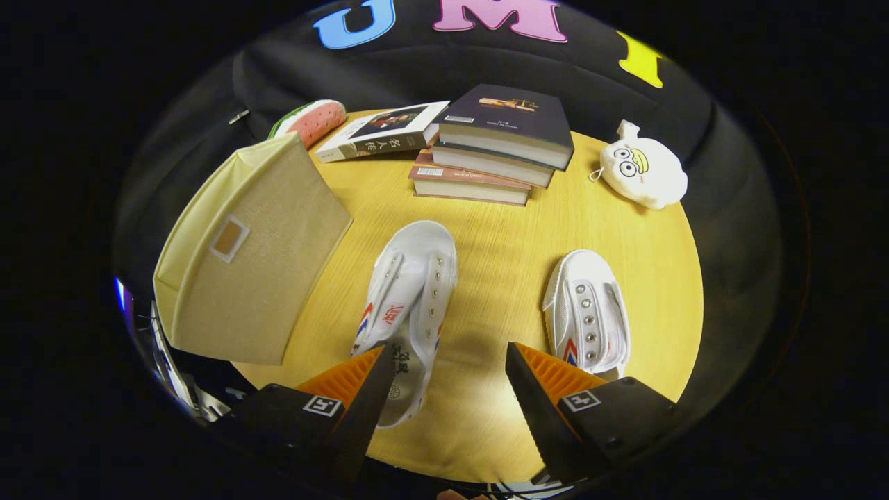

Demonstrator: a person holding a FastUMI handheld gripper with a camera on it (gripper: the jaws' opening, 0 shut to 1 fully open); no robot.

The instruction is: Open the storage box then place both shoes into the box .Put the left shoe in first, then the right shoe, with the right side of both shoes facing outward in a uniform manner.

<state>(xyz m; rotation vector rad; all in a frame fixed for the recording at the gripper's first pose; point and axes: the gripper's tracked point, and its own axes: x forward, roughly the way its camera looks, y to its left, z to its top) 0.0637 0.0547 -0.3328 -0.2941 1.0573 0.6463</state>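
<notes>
**Box not yet open, both shoes wait on the table**

While the gripper [444,378] hovers with its fingers spread apart and holding nothing, the two white shoes lie on the round wooden table [500,430] just ahead of it. One shoe [410,305] reaches under one finger; the other shoe [589,312] lies beside the other finger, nearer the table's edge. Which one is the left shoe, I cannot tell surely.

At the opposite edge of the table stands the beige storage box [250,257], its fabric flap seemingly closed. It looks light and soft, so it may slide or fold when pulled; the lower edge of the flap seems the best place to pinch.

The shoes look like light, flexible canvas. Their heel rim or side wall should give firm hold.
</notes>
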